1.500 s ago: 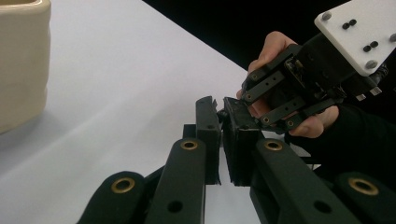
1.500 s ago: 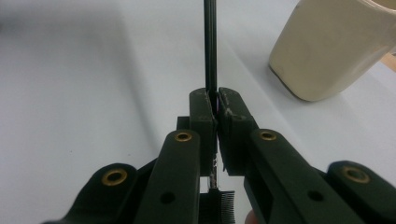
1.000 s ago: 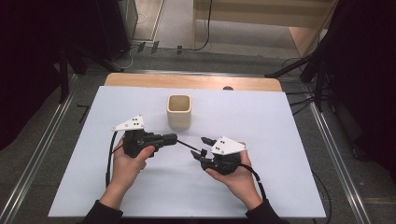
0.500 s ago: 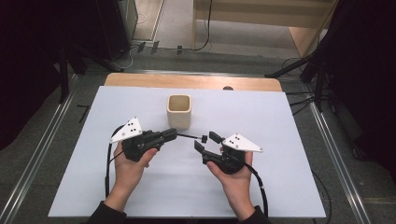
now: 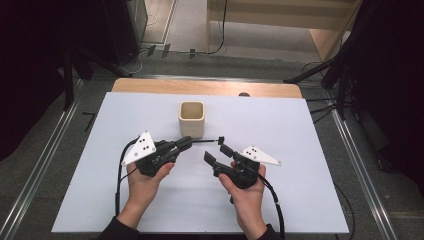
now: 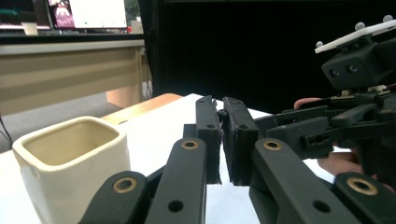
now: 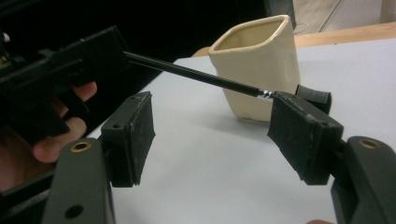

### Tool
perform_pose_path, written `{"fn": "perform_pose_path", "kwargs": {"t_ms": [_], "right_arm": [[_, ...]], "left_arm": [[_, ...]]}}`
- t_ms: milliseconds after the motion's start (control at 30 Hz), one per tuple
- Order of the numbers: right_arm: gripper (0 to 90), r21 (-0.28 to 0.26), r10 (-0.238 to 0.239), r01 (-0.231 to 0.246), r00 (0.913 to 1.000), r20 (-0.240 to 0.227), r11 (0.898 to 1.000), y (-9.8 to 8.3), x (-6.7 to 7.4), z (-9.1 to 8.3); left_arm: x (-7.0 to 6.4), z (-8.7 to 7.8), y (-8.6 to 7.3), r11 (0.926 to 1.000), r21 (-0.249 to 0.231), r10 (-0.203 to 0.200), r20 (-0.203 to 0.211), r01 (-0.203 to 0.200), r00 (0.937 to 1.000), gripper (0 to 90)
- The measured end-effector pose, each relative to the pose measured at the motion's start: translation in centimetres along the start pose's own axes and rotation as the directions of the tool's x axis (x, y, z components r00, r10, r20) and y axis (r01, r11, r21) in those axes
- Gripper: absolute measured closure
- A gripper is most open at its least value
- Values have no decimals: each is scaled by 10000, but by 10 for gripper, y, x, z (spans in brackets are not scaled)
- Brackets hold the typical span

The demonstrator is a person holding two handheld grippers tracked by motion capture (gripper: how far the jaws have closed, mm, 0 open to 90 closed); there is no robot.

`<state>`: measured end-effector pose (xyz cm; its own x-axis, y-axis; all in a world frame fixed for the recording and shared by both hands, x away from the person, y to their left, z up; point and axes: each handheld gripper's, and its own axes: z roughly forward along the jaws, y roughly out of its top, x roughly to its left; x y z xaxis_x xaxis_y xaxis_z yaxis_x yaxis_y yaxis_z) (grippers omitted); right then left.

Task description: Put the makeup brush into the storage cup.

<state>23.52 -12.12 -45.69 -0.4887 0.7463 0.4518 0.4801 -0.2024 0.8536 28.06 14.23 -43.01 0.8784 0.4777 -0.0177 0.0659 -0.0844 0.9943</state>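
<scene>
While the left gripper (image 5: 184, 144) is clamped on one end of a thin black pen (image 5: 202, 141), the pen is held level above the white table (image 5: 300, 150), just in front of the cream square cup (image 5: 192, 119). The right gripper (image 5: 216, 153) is seen with its jaws spread, having just been opening, and the pen's capped end lies at the tip of one jaw (image 7: 299, 133) without being pinched.

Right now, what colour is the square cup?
Cream, clearest in the right gripper view: cup.
</scene>
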Motion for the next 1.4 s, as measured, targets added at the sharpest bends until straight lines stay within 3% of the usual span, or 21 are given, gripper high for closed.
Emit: {"fn": "perform_pose_path", "kwargs": {"t_ms": [133, 167, 200, 267, 400, 500, 567, 600, 633, 667, 700, 867, 933, 967, 1000, 1033, 1067, 1233, 1267, 1367, 1400], "right_arm": [[308, -156, 562, -564, 9983, -139, 9983, -3, -2, 1], [291, -171, 1120, -1126, 9933, -296, 9935, -5, -5, 2], [291, -171, 1120, -1126, 9933, -296, 9935, -5, -5, 2], [265, -70, 1683, -1687, 9850, -379, 9856, -6, -7, 4], [218, -147, 1985, -1993, 9791, -437, 9798, -6, -7, 4], [177, -121, 2502, -2512, 9666, -557, 9679, -6, -6, 5], [182, -204, 3062, -3078, 9502, -584, 9512, -6, -7, 6], [182, -204, 3062, -3078, 9502, -584, 9512, -6, -7, 6], [194, -225, 3273, -3297, 9420, -739, 9438, -6, -9, 7], [210, -169, 3762, -3796, 9211, -999, 9250, -6, -9, 9], [210, -169, 3762, -3796, 9211, -999, 9250, -6, -9, 9], [242, -390, 4614, -4670, 8814, -1014, 8834, -5, -12, 9], [259, -399, 4764, -4818, 8737, -988, 8753, -5, -13, 9], [260, -205, 5064, -5108, 8561, -1036, 8594, -4, -15, 11], [260, -205, 5064, -5108, 8561, -1036, 8594, -4, -15, 11], [261, -146, 5166, -5206, 8500, -1034, 8537, -4, -16, 11], [264, -115, 5388, -5426, 8362, -1018, 8399, -4, -17, 11], [281, -326, 5569, -5625, 8239, -1053, 8261, -3, -18, 12], [286, -275, 5691, -5742, 8160, -1013, 8183, -2, -20, 11], [304, -384, 5819, -5870, 8079, -932, 8087, -1, -24, 10], [308, -360, 5915, -5962, 8011, -912, 8020, -1, -25, 10]], "left_arm": [[-2, 1, -2, 9998, -127, 152, -100, -153, 9998, 865], [-3, 2, -2, 9997, -146, 209, -133, -211, 9997, 864], [-3, 2, -3, 9995, -199, 224, -135, -227, 9997, 864], [-5, 4, -5, 9990, -231, 380, -220, -385, 9990, 864], [-5, 4, -7, 9982, -347, 471, -281, -480, 9985, 864], [-5, 5, -9, 9985, -390, 364, -255, -373, 9990, 865], [-5, 4, -9, 9984, -399, 389, -301, -401, 9988, 865], [-5, 4, -9, 9983, -413, 396, -298, -409, 9988, 865], [-5, 4, -10, 9982, -448, 398, -289, -411, 9988, 864], [-6, 5, -10, 9980, -480, 408, -288, -421, 9988, 864], [-6, 5, -10, 9978, -500, 413, -294, -427, 9987, 864], [-8, 6, -11, 9974, -466, 542, -274, -554, 9982, 864], [-9, 7, -11, 9970, -487, 585, -249, -596, 9980, 865], [-10, 7, -11, 9966, -517, 626, -240, -638, 9977, 864], [-10, 7, -11, 9964, -522, 652, -232, -663, 9976, 864], [-11, 8, -11, 9963, -539, 655, -217, -666, 9976, 865], [-11, 8, -11, 9963, -544, 659, -207, -669, 9976, 864], [-15, 11, -14, 9957, -515, 760, -110, -764, 9971, 864], [-15, 11, -14, 9958, -482, 780, -104, -784, 9969, 865], [-17, 12, -15, 9953, -451, 853, -78, -856, 9963, 864], [-17, 13, -15, 9952, -442, 867, -76, -869, 9962, 864]]}}
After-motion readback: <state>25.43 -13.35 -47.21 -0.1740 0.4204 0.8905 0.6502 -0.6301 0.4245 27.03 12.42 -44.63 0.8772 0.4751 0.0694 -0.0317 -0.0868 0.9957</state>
